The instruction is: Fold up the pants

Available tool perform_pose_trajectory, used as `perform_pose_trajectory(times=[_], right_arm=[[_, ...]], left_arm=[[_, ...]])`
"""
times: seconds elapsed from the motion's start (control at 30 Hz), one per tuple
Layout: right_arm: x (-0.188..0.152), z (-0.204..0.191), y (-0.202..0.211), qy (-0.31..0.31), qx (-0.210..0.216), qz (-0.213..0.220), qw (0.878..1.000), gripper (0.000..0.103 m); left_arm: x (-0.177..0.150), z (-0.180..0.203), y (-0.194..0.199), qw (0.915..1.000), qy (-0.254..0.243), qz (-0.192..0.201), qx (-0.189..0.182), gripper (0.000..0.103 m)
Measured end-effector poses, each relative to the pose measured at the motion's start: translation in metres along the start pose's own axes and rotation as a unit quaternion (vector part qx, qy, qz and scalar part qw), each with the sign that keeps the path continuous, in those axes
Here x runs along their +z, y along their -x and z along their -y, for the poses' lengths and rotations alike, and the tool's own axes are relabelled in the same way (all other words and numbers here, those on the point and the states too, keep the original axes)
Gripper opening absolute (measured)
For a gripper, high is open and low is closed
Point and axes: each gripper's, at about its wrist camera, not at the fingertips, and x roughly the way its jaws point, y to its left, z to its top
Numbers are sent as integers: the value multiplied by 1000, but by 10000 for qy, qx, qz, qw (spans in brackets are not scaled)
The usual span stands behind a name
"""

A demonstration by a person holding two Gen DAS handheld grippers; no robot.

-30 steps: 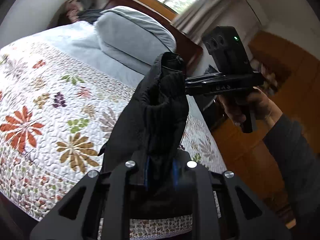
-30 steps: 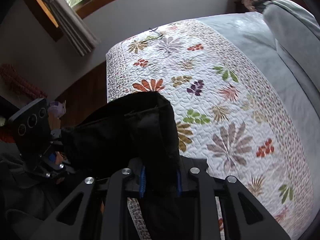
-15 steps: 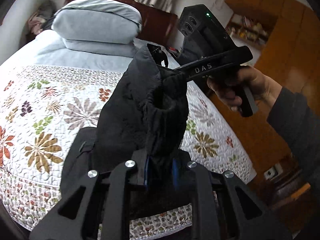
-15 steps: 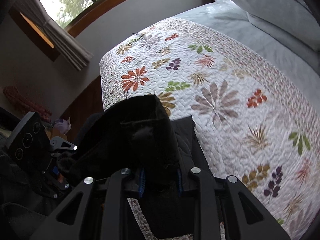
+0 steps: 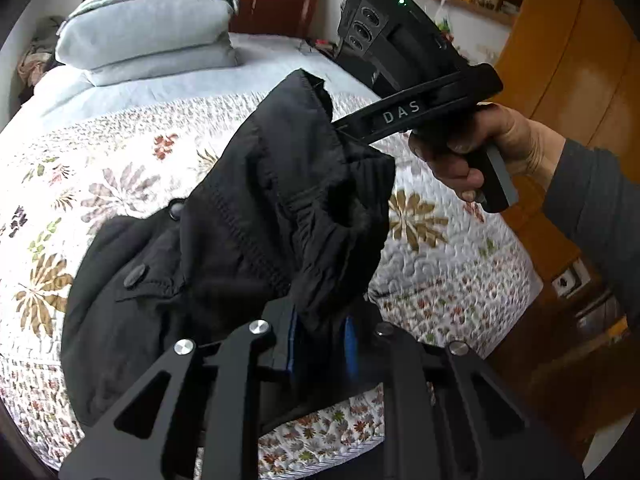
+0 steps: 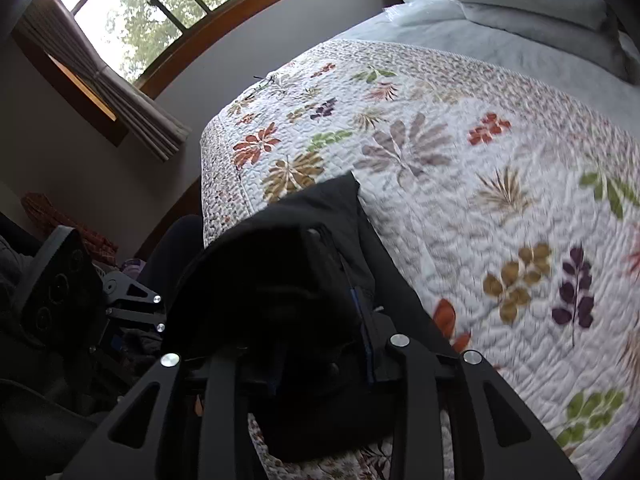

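Two grippers: both clamped on pants (image 5: 248,240).
Left fingers (image 5: 289,340): gripping fabric.
Right fingers (image 6: 366,332): gripping fabric.
Pants: partly on bed (image 5: 100,168).

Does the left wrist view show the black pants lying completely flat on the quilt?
No: the pants are bunched and lifted, pinched by the left gripper and the right gripper, with only part resting on the quilt.
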Motion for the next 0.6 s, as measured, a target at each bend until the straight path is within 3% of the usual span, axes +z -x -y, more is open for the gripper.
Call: perform_pose_trajectory(times=[0.4, 0.6], right_arm=[[-60, 32, 2, -417, 42, 435, 9982, 38], [-99, 44, 11, -971, -231, 679, 9927, 49]], left_arm=[[-16, 17, -38, 9987, -150, -478, 22, 16], [-24, 16, -47, 9979, -58, -648, -57, 19]])
